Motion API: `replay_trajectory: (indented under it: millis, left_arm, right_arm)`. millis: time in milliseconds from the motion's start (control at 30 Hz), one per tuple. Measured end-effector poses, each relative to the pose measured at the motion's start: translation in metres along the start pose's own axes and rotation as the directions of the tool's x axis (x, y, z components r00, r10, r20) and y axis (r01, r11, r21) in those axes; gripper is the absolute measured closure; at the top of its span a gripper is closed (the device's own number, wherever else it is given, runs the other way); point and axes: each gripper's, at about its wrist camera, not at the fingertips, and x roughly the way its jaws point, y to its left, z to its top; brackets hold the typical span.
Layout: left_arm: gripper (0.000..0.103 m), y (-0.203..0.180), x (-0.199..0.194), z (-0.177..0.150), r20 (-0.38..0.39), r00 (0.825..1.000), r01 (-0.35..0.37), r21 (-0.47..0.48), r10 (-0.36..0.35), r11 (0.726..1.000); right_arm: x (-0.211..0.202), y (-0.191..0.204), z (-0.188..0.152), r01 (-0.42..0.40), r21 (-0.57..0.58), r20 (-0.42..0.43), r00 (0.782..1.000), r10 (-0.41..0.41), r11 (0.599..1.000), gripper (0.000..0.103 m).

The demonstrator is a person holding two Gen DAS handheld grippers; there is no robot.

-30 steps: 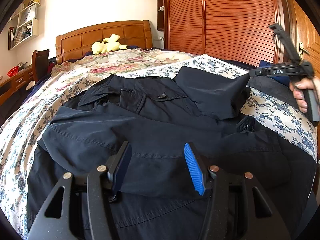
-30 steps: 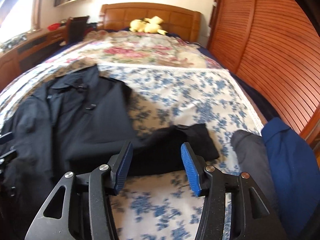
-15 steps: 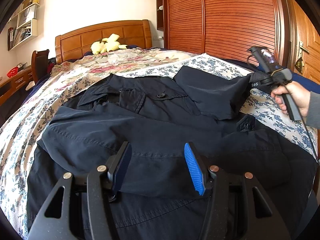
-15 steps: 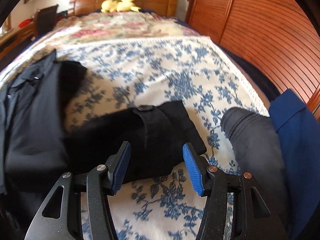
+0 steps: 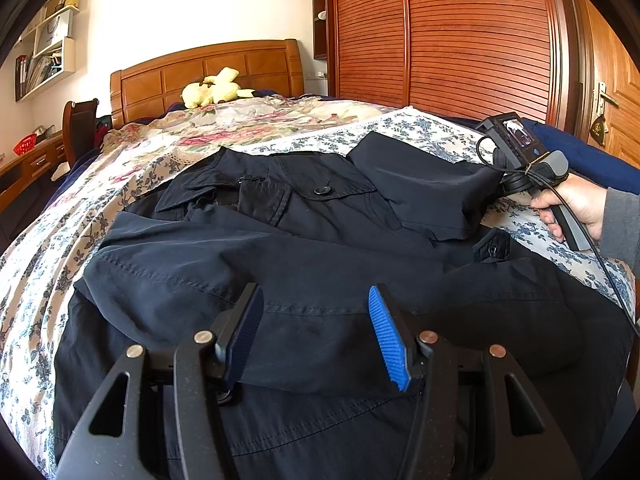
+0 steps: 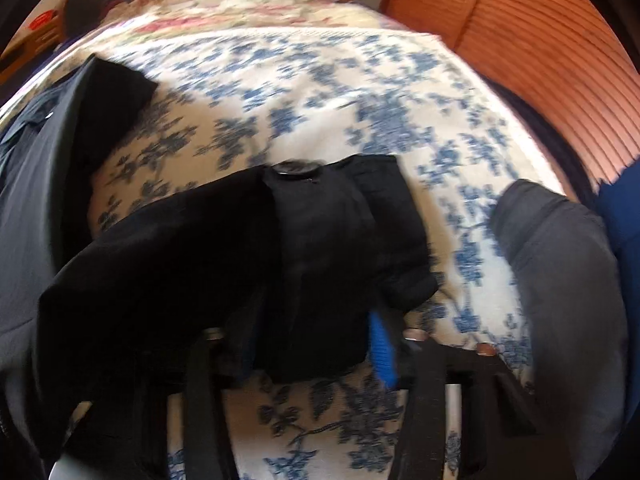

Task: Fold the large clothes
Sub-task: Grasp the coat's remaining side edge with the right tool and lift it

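— So where did the tongs stand?

— The left tongs (image 5: pixel 316 334) hung spread over the dark jacket (image 5: pixel 320 264), low over its front panel, pinching nothing. The right tongs (image 6: pixel 308 344) were closing with the sleeve cuff (image 6: pixel 340 240) lying between their fingers; the view was blurred, so I could not tell whether the pads had bitten the cloth yet.

— And the jacket itself?

— It lay on the bed (image 5: pixel 52 216), spread over the blue-flowered cover, collar (image 5: pixel 200 188) towards the headboard (image 5: pixel 208 72). One side already looked turned in across the body, with a long seam running over the middle. The sleeve (image 5: pixel 424 188) on the other side lay partly doubled over the chest, its cuff end trailing out onto the cover.

— How much was done, then?

— I would judge it an early stage: perhaps one fold in. That sleeve wanted laying in, its side of the body turning over, then the length doubling from hem to collar.

— Anything else nearby?

— A grey garment (image 6: pixel 560 280) and a blue one (image 6: pixel 624 240) lay just beside the cuff at the bed's edge, and a yellow plush toy (image 5: pixel 216 90) sat well apart by the headboard.
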Motion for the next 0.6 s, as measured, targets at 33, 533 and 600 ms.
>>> replay_trajectory:
  millis: [33,533,600]
  left_arm:
    - [0.049,0.0,-0.001,0.0,0.002,1.0,0.0,-0.002,0.0,1.0]
    - [0.049,0.012,-0.042,-0.001,0.039,0.999,-0.024,-0.019,0.025,1.0]
    - [0.049,0.015,-0.051,0.0,0.051,0.998,-0.033,-0.021,0.034,0.999]
  right_arm:
    - [-0.001,0.004,0.0,-0.002,-0.023,-0.004,1.0,0.001,1.0,0.08]
    - [-0.157,0.043,-0.025,-0.097,-0.103,0.275,0.954,0.122,0.99,0.098]
    - [-0.183,0.055,-0.031,-0.104,-0.126,0.308,0.941,0.139,0.986,0.098]
